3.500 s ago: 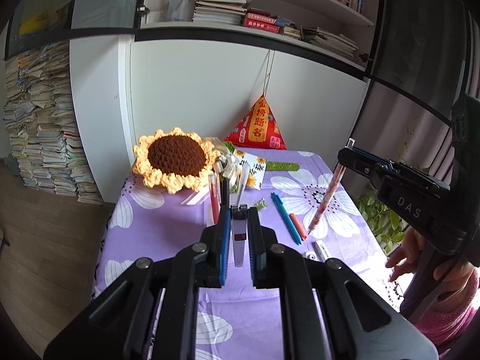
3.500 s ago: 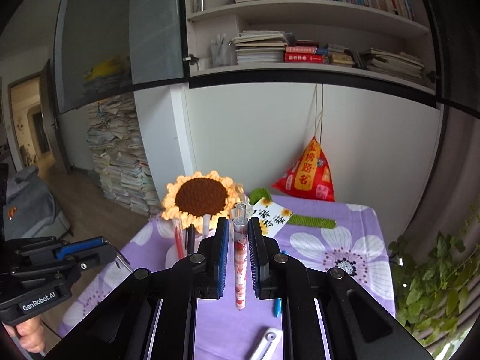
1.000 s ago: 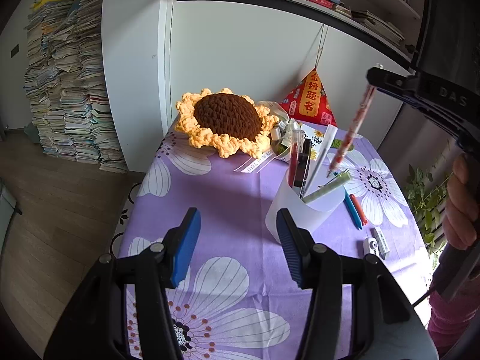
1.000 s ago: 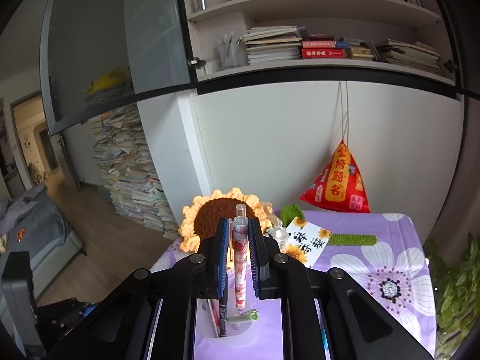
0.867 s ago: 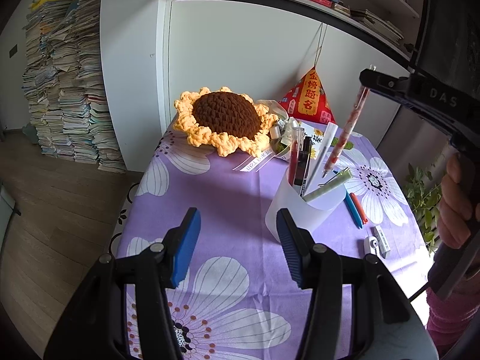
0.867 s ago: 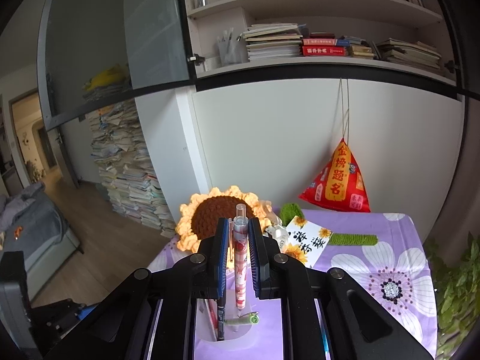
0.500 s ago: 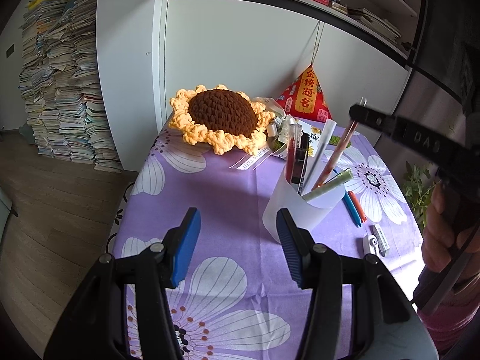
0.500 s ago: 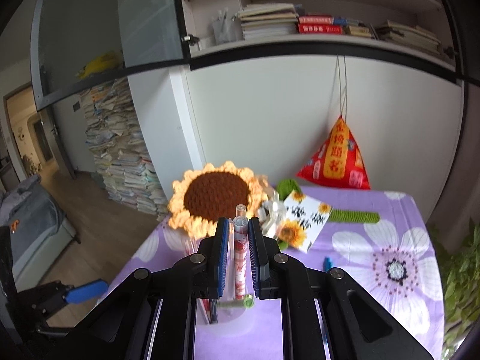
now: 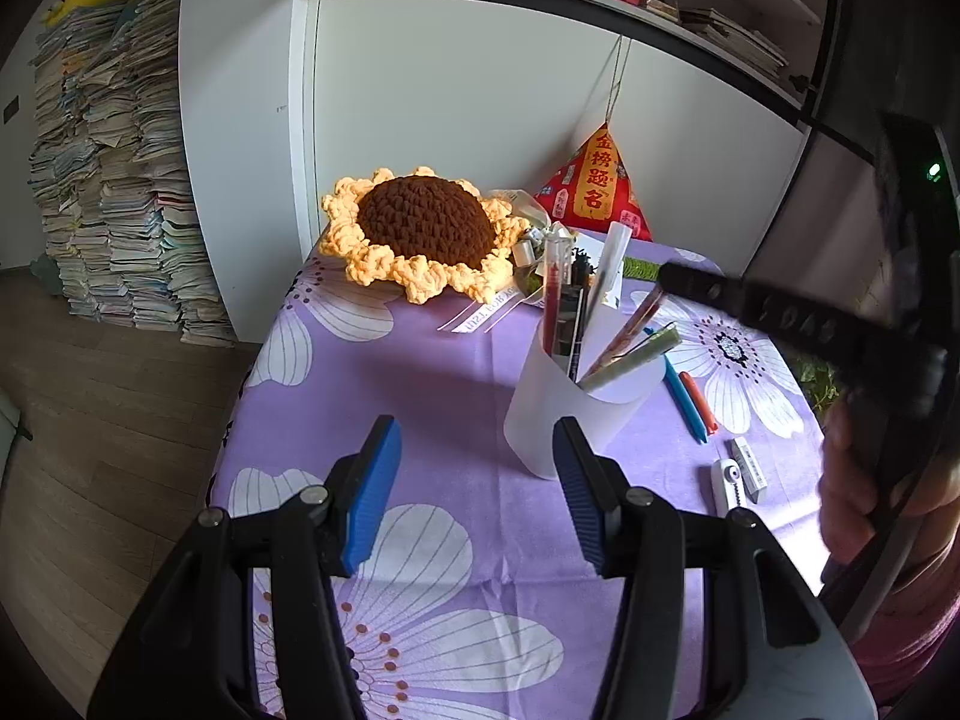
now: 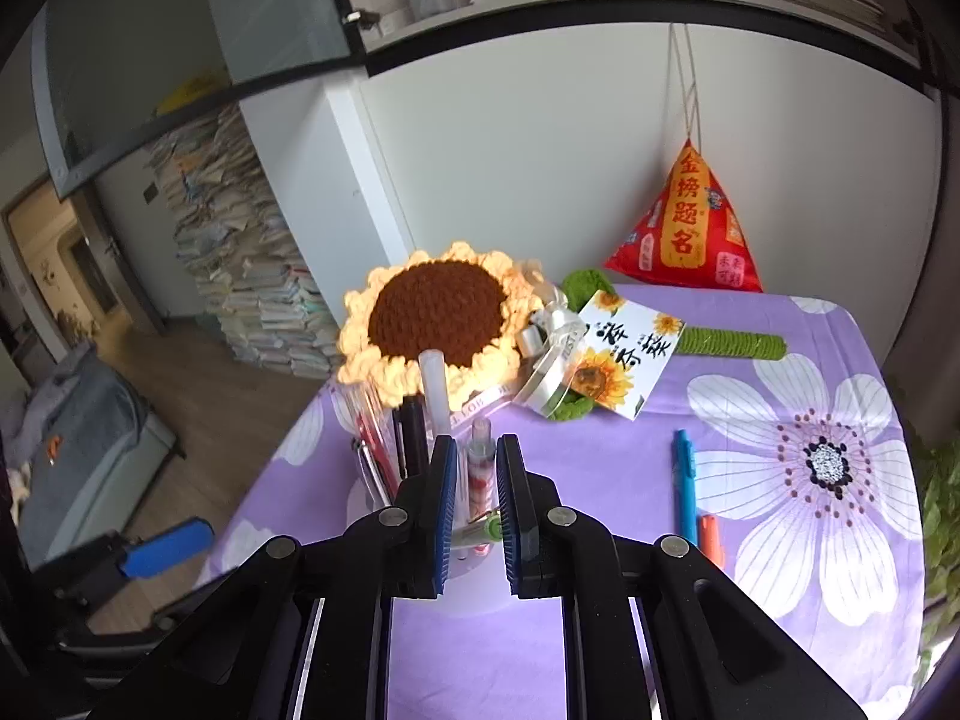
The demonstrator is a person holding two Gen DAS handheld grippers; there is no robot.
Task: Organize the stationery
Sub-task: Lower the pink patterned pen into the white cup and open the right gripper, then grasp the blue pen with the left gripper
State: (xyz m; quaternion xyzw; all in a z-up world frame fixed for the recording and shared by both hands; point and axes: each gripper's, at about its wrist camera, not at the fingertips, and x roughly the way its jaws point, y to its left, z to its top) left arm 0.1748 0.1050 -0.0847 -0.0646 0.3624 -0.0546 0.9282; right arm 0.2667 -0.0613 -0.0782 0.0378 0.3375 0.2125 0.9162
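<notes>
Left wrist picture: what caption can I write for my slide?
Right gripper lowers a patterned pen into the white pen cup while the open left gripper waits.

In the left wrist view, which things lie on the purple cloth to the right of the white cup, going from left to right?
Blue pen → orange pen → small white correction tape → white eraser.
</notes>
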